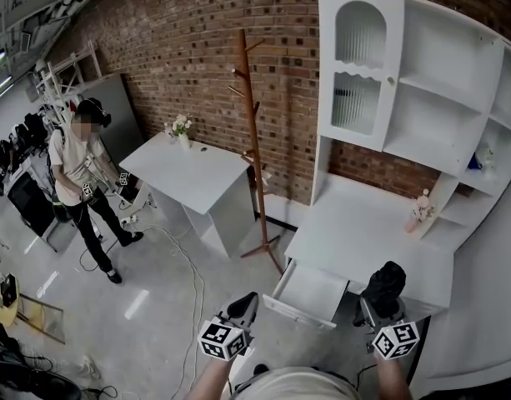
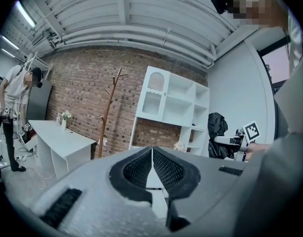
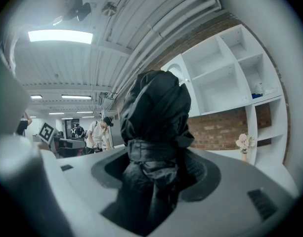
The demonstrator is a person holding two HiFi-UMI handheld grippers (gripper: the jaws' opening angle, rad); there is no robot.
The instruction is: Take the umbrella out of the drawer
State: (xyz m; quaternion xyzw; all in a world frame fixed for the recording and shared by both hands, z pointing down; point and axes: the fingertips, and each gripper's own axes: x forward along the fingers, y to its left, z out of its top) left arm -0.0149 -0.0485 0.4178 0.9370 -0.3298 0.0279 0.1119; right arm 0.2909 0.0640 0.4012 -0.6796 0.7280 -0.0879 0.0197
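- Two claws show at the bottom of the head view, and only the right one carries anything.
- Right claw (image 3: 156, 169): the jaws are clamped on the black folded umbrella (image 3: 156, 107). They grip its lower part just under the wrap strap, and the bunched fabric end stands out past the jaw tips.
- Long axis: the umbrella runs along the claw's own line, straight out from between the jaws, not crosswise.
- Where it is: in the head view the umbrella is held up to the right of the drawer (image 1: 309, 292), in front of the near edge of the white surface (image 1: 355, 223). No part of it appears to touch the drawer.
- Drawer: pulled open. The part of its inside that shows looks bare, but the near wall hides some of it.
- Left claw (image 2: 152, 169): the jaws are together with the pads meeting, and nothing is between them. In the head view it hangs just left of the drawer's front corner, nearer the drawer front than the right claw is.
- Judgement: the umbrella looks already out of the drawer. If the drawer is to be pushed shut, the free left claw is the better placed.
- Background: a person (image 1: 82, 182) stands well apart at far left, and a wooden coat stand (image 1: 253, 140) is by the brick wall.
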